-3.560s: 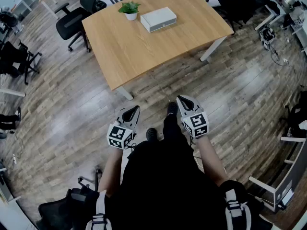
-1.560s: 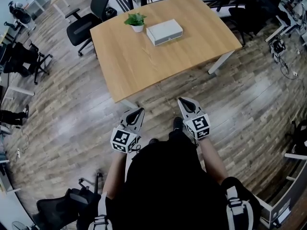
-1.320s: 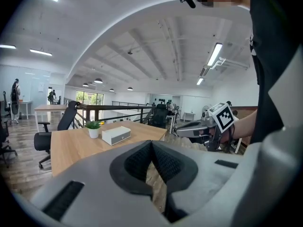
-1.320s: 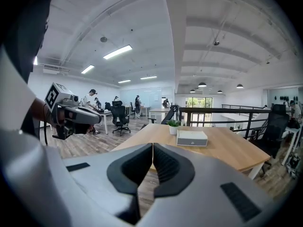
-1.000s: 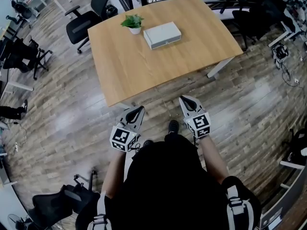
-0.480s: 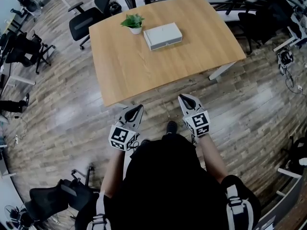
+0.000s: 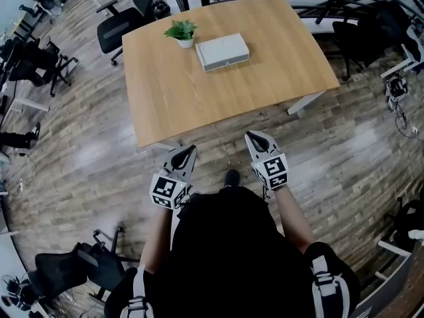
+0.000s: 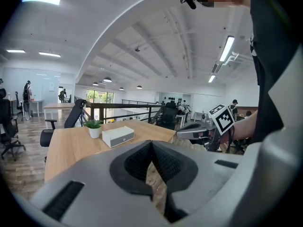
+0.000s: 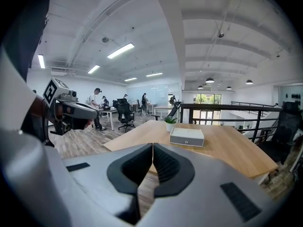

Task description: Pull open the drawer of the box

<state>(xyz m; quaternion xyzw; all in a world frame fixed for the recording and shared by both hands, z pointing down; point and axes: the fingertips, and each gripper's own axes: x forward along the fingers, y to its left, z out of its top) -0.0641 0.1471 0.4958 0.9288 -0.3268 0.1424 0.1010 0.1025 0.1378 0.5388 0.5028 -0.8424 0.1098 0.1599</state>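
Task not begun: flat grey-white drawer box (image 7: 222,52) sits shut at upper centre on the wooden table (image 7: 265,78), both left gripper (image 7: 183,156) and right gripper (image 7: 256,140) closed, empty, well short.

One box (image 7: 222,52), one plant (image 7: 181,30), one table (image 7: 199,101)

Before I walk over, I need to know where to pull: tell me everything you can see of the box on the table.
The box is a low, flat, rectangular case, pale grey-white with a smooth top that looks like plastic or painted metal. Its long front face is a darker grey, and a small dark mark at its middle may be the pull. The drawer looks shut, flush with the case. It lies flat on the far part of the wooden table, turned slightly askew, beside but apart from a small potted plant. Only the table touches it.
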